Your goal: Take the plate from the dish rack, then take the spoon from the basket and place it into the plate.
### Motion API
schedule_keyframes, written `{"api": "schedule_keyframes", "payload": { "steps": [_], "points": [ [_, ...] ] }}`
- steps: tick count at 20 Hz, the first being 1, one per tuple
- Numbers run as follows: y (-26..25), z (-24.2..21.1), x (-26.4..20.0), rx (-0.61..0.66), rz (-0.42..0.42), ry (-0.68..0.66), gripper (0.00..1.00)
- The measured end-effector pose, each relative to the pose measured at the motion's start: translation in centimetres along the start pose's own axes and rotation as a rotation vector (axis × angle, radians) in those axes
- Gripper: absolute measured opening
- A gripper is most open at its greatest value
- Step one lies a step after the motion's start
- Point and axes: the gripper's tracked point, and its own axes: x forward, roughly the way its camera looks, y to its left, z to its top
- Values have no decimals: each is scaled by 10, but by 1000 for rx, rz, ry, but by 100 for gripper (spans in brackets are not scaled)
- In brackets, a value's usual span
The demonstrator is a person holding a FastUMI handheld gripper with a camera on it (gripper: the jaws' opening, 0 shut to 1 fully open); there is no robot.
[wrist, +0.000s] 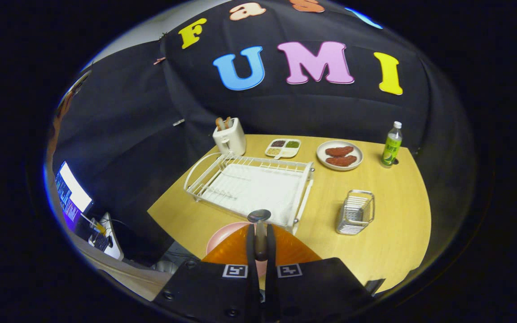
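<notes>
Spoon [259, 224] first: I have it clamped between both fingers of my gripper [260, 240], handle running back along the gap and the bowl poking out just ahead of the tips. The fingers are drawn nearly together, pressing on the handle from either side. Right below them lies the pink plate [222, 237], flat on the table, part of it covered by the gripper.

I take the white dish rack [249, 186] as my landmark. It sits just beyond the spoon's bowl, its near corner close to the plate's far rim; whether the two touch I cannot tell. No dishes stand in its wires. To the rack's right, apart from it, stands the wire basket [355, 213]; I can't make out whether anything is inside it. Behind the rack, at its far left corner, is a white toaster [230, 137] with bread slices sticking up. Behind the rack's far right corner lies a small divided tray [283, 148] of coloured fillings, then further right a round plate with two brown patties [340, 155], and beyond that a green bottle [392, 146] with a white cap.

All of this rests on a light wooden table [388, 242]. Black cloth walls close the booth behind it. Left of the rack, off the table and lower down, a lit monitor [72, 193] glows.
</notes>
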Motion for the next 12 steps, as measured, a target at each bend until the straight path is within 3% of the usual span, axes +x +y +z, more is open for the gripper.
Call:
{"api": "schedule_keyframes", "payload": {
  "steps": [5, 12],
  "points": [
    [32, -59, 59, -67, 75, 103, 9],
    [47, -82, 112, -77, 124, 145, 9]
  ]
}}
